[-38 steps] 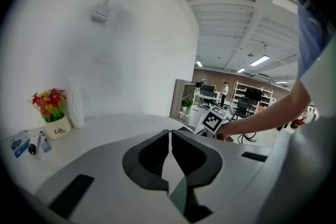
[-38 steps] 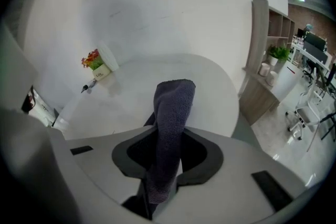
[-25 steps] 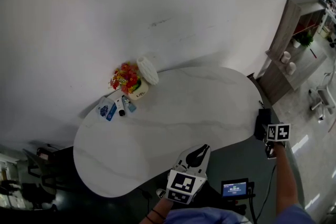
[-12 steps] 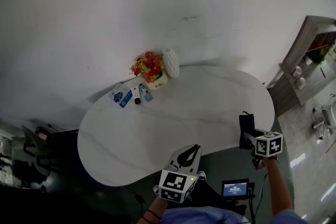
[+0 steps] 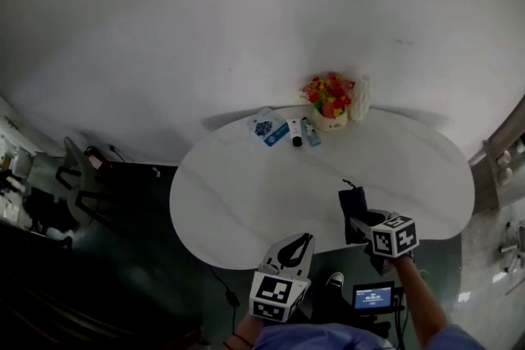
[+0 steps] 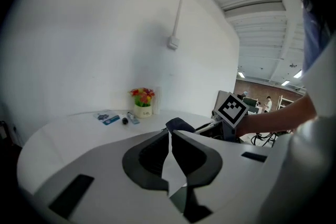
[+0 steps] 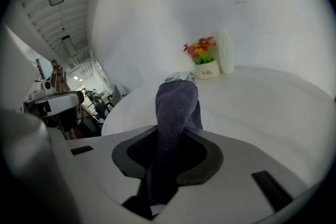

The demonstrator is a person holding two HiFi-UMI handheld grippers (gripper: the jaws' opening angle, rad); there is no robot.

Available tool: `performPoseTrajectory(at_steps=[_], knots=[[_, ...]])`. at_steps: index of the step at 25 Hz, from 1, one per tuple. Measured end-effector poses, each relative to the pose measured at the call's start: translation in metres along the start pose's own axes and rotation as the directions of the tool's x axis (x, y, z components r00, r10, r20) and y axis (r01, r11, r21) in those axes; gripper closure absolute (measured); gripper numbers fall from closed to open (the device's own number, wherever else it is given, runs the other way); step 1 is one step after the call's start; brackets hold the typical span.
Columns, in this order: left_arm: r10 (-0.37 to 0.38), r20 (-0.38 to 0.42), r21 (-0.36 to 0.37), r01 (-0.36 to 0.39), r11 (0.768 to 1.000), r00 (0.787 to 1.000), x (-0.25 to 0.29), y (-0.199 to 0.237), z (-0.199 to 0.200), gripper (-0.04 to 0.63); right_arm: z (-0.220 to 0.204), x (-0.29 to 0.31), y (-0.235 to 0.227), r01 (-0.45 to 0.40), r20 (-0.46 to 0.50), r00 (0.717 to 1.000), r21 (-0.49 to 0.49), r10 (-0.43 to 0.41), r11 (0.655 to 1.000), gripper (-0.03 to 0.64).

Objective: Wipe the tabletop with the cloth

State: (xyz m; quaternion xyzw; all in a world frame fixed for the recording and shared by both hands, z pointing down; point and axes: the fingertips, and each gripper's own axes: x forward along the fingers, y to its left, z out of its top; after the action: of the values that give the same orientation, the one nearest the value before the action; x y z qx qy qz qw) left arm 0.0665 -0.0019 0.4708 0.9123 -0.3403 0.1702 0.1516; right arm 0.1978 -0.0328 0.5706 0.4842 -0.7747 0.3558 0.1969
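Note:
The white oval tabletop (image 5: pixel 246 193) fills the middle of the head view. My right gripper (image 5: pixel 363 223) is shut on a dark grey cloth (image 5: pixel 353 207) above the table's front right part. Whether the cloth touches the top I cannot tell. In the right gripper view the cloth (image 7: pixel 176 105) rises from between the jaws of the right gripper (image 7: pixel 169 136). My left gripper (image 5: pixel 299 242) hovers at the front edge, left of the cloth, shut and holding nothing. In the left gripper view the left gripper (image 6: pixel 169 135) points toward the cloth (image 6: pixel 179 124).
A pot of red and yellow flowers (image 5: pixel 330 101) and a white ribbed vase (image 5: pixel 359 97) stand at the table's far edge, with several small tubes and a packet (image 5: pixel 280 129) beside them. Dark chairs (image 5: pixel 78 180) stand left. A small screen (image 5: pixel 371 296) sits below, by my right arm.
My right gripper has carried the cloth from beyond the table's right end in over the front of the tabletop. The head view has swung round. The left gripper has stayed at the front edge.

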Motion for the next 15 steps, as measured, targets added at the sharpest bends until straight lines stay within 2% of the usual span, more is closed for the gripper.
performPoseTrajectory(at_steps=[6,11,15], knots=[[0.159,0.011,-0.042,-0.158,0.986,0.987,-0.091,0.113,-0.03,0.569,0.013,0.094,0.139,-0.137,-0.05,0.99,-0.072,0.134,0.988,0.517],[0.282,0.013,-0.104,-0.279,0.955,0.959,-0.161,0.194,-0.05,0.569,0.01,0.156,0.25,-0.248,-0.099,0.966,-0.119,0.237,0.962,0.517],[0.372,0.025,-0.141,-0.366,0.92,0.928,-0.212,0.244,-0.063,0.569,0.001,0.196,0.325,-0.325,-0.145,0.941,-0.15,0.305,0.934,0.517]])
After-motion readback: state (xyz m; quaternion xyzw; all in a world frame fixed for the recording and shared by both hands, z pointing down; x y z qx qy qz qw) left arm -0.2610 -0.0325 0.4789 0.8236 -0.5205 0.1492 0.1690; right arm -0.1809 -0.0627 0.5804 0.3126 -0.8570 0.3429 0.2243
